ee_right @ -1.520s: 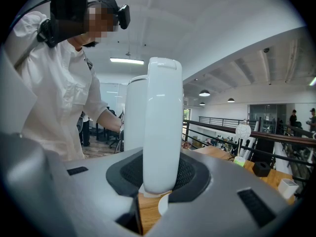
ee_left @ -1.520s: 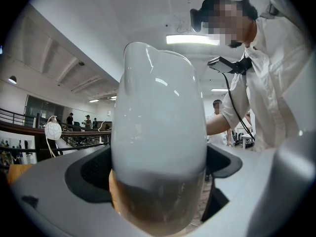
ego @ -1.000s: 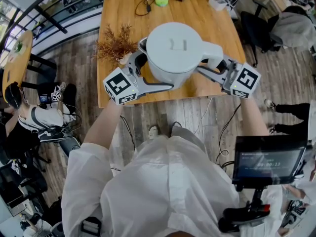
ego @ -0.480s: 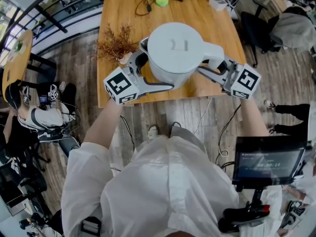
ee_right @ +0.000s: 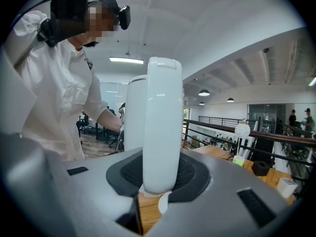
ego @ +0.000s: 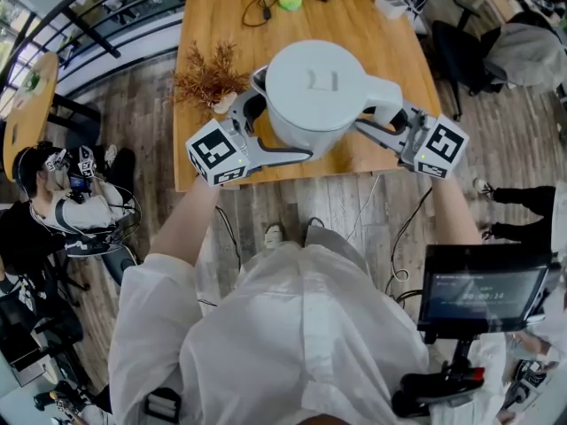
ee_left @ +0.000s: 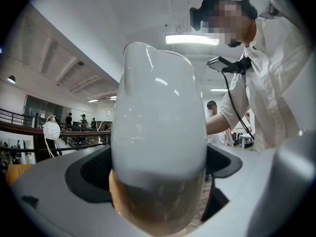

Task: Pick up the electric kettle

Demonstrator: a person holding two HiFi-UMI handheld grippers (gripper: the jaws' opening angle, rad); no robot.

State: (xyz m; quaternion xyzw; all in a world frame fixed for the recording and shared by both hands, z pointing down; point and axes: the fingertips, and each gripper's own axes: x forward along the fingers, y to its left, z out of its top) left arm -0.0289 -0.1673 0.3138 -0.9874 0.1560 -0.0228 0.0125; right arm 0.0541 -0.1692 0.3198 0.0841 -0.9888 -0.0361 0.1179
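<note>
Over the near half of the wooden table [ego: 205, 25], the white electric kettle [ego: 314, 87] is held between both grippers. The left gripper [ego: 266, 124] has its jaws spread wide, pads pressed to the kettle's rounded body on the spout side. The right gripper [ego: 383, 116] is narrowed partway, clamped on the kettle's upright handle [ee_right: 162, 122].

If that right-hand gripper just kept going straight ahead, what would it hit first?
The electric kettle's handle, which the right gripper clamps between its jaws. Straight behind it stands the kettle's white body, probably next in line.
</note>
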